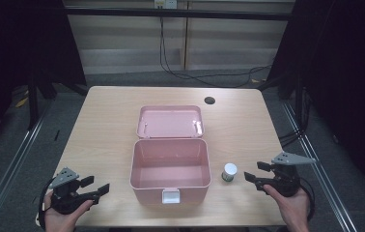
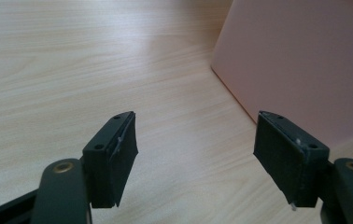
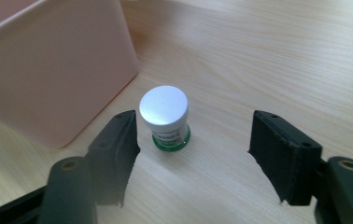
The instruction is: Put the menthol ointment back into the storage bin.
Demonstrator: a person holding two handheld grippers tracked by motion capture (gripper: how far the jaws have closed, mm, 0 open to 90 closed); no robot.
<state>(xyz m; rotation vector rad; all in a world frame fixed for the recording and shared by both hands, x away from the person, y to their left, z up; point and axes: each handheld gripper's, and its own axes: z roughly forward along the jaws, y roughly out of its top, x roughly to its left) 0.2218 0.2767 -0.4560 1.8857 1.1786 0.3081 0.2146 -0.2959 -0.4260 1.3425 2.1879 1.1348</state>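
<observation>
High view: pink box (image 1: 170,166) open, lid back, nothing inside. White-capped jar (image 3: 164,119) upright beside it; green label unreadable. Left tool (image 2: 195,154) and right tool (image 3: 193,149) both apart, unladen.

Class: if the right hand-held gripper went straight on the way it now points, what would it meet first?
Probably the small white-capped jar. It stands upright on the table just ahead of the right hand-held gripper, whose jaws are open and apart from it. The pink box lies beyond it to one side, though depth is hard to judge.
</observation>
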